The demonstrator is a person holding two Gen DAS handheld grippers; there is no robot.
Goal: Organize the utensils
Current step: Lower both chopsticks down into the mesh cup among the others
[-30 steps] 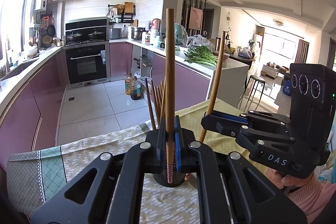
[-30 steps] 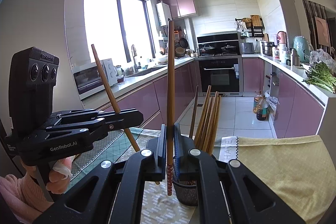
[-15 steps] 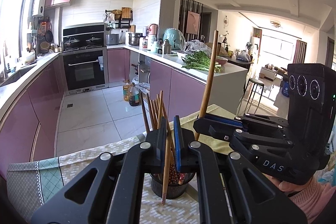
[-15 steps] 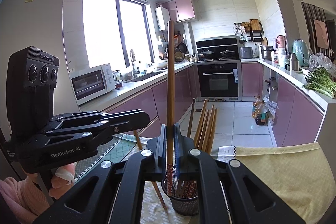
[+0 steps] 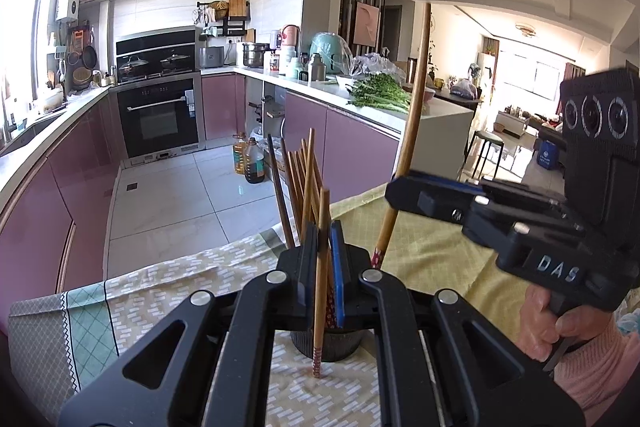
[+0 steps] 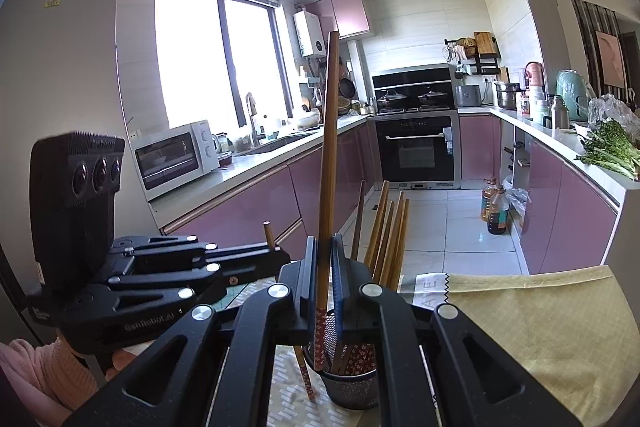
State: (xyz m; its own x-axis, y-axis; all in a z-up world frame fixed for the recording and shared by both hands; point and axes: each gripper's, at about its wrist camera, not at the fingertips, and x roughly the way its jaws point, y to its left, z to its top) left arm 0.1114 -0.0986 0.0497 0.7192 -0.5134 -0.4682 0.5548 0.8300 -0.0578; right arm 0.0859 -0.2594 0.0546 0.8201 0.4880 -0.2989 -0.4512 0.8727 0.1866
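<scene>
A black mesh cup (image 6: 354, 389) stands on the tablecloth and holds several wooden chopsticks (image 6: 390, 231). My right gripper (image 6: 325, 255) is shut on one upright chopstick (image 6: 329, 147). The chopstick's patterned lower end reaches inside the cup. My left gripper (image 5: 323, 241) is shut on another chopstick (image 5: 320, 267). This one is slightly tilted, and its patterned tip rests on the cloth just outside the cup (image 5: 332, 345). From the right wrist view the left gripper (image 6: 282, 257) sits left of the cup. From the left wrist view the right gripper (image 5: 394, 187) hovers above the cup's right side.
The table carries a yellow cloth (image 6: 540, 327) and a green-patterned cloth (image 5: 92, 327). A hand in a pink sleeve (image 5: 592, 359) holds the right gripper. Behind lie the kitchen floor, purple cabinets (image 5: 360, 147), an oven (image 6: 416, 151) and oil bottles (image 5: 250, 163).
The left chopstick has sunk far through its jaws, and its tip now touches the cloth beside the cup. The right chopstick's lower end has come over and into the cup.
</scene>
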